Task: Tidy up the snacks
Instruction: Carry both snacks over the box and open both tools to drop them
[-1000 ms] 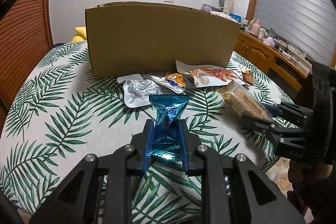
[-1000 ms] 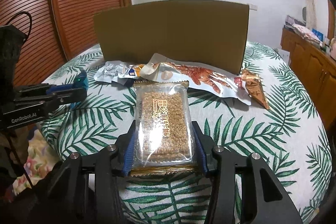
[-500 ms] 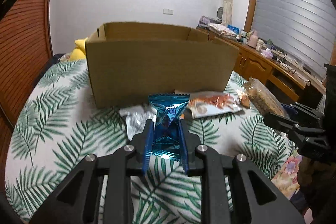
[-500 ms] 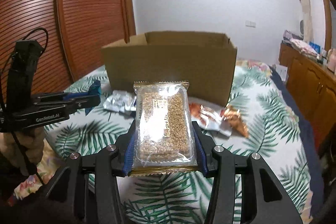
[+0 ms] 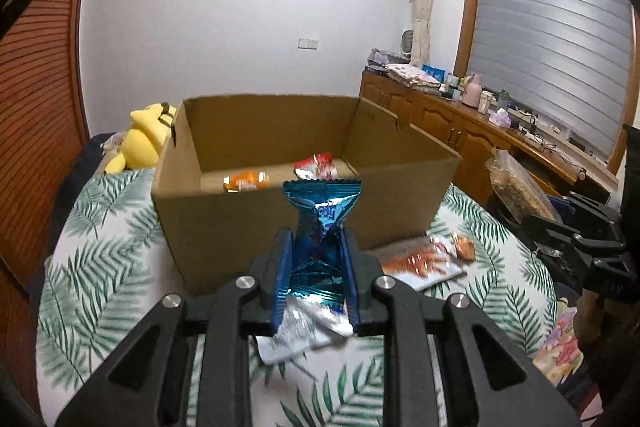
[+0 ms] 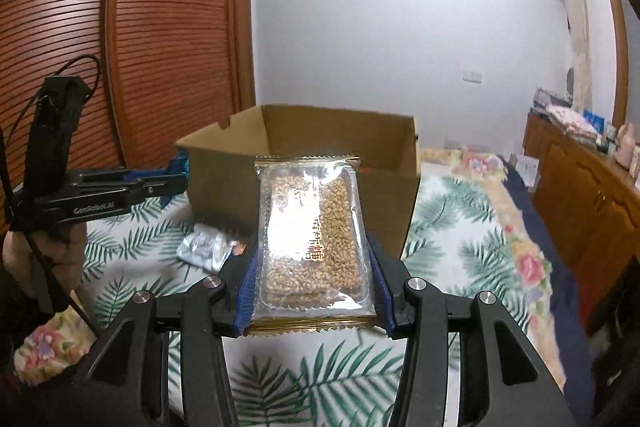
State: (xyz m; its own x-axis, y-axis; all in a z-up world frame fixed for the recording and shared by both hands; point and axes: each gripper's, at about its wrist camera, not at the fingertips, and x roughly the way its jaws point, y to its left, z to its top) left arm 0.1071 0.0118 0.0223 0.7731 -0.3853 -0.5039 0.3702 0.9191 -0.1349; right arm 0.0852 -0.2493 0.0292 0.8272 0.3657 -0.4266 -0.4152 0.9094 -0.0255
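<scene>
My left gripper [image 5: 316, 255] is shut on a shiny blue candy wrapper [image 5: 322, 211], held up in front of the open cardboard box [image 5: 400, 195]. Inside the box lie an orange packet [image 5: 245, 181] and a red-and-white packet [image 5: 317, 166]. My right gripper [image 6: 312, 259] is shut on a clear pack of sesame brittle [image 6: 312, 235], also raised before the box [image 6: 224, 179]. On the leaf-print cloth in front of the box lie a red snack pouch [image 5: 420, 261] and a silver packet [image 5: 296, 331]. The right gripper [image 5: 532, 215] shows at the right edge of the left wrist view.
A yellow plush toy [image 5: 146, 137] leans behind the box's left corner. A wooden sideboard [image 5: 460, 123] with clutter runs along the right wall. A slatted wooden door [image 6: 168, 39] stands to the left. A hand [image 6: 44, 255] holds the left gripper [image 6: 176, 175] at the left.
Both grippers have risen with their snacks, so the inside of the box has come into view. The loose packets on the cloth now sit lower in both views.
</scene>
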